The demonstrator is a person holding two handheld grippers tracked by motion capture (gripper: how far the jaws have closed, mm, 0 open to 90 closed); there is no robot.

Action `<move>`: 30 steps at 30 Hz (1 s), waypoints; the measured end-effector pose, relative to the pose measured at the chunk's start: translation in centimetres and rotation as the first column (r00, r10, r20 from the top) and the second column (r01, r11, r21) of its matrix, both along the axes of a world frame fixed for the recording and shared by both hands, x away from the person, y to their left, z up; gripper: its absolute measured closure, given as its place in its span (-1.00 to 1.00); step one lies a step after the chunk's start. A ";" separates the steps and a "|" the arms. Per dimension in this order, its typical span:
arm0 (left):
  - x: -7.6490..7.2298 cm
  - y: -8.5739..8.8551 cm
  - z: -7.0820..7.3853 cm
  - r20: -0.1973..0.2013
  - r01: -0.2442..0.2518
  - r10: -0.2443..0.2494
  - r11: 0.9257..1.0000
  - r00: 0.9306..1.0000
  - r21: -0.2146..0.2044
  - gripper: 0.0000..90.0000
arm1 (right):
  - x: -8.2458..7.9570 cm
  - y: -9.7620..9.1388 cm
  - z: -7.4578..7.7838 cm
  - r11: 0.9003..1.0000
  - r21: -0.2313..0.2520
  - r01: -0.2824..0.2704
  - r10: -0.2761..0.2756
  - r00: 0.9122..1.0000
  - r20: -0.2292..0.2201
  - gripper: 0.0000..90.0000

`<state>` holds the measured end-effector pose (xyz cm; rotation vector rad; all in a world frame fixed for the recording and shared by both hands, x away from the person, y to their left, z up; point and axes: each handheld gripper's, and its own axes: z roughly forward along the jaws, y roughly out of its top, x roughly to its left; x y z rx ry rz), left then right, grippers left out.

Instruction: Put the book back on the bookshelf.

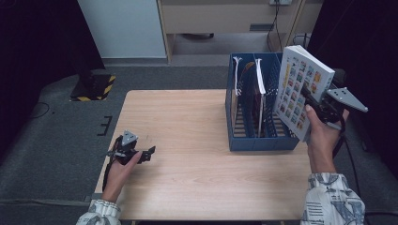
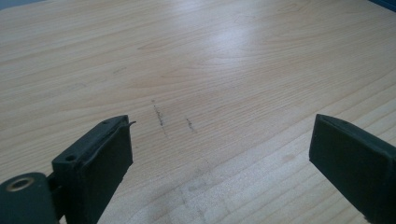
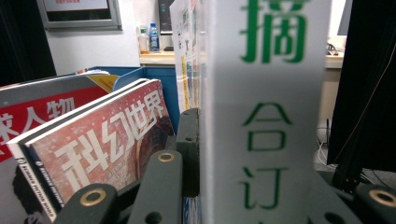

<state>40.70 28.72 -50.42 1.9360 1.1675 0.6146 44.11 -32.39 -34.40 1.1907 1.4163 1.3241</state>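
Right hand-held gripper [image 1: 313, 104] is clamping the book [image 1: 302, 89] above the rack [image 1: 256, 140], w/ two books already filed, insertion still pending; left hand-held gripper [image 1: 146, 154] is idling released on worktop [image 1: 187, 140].

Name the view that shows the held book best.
The high view: the book shows whole, clamped in the right gripper beside the blue rack. The right gripper view shows its spine close up; the left gripper view faces bare table.
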 end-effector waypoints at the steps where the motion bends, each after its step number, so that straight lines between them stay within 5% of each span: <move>1: 0.0 0.0 0.0 0.000 -0.001 0.001 1.000 1.000 0.000 -0.87 | 0.2 0.0 -0.1 1.000 0.004 0.007 -0.007 1.000 -0.003 0.64; 30: 0.1 0.0 0.2 0.005 -0.011 0.011 1.000 1.000 -0.009 -0.86 | 3.9 -0.4 -2.1 0.998 0.052 0.032 -0.031 0.999 -0.029 0.64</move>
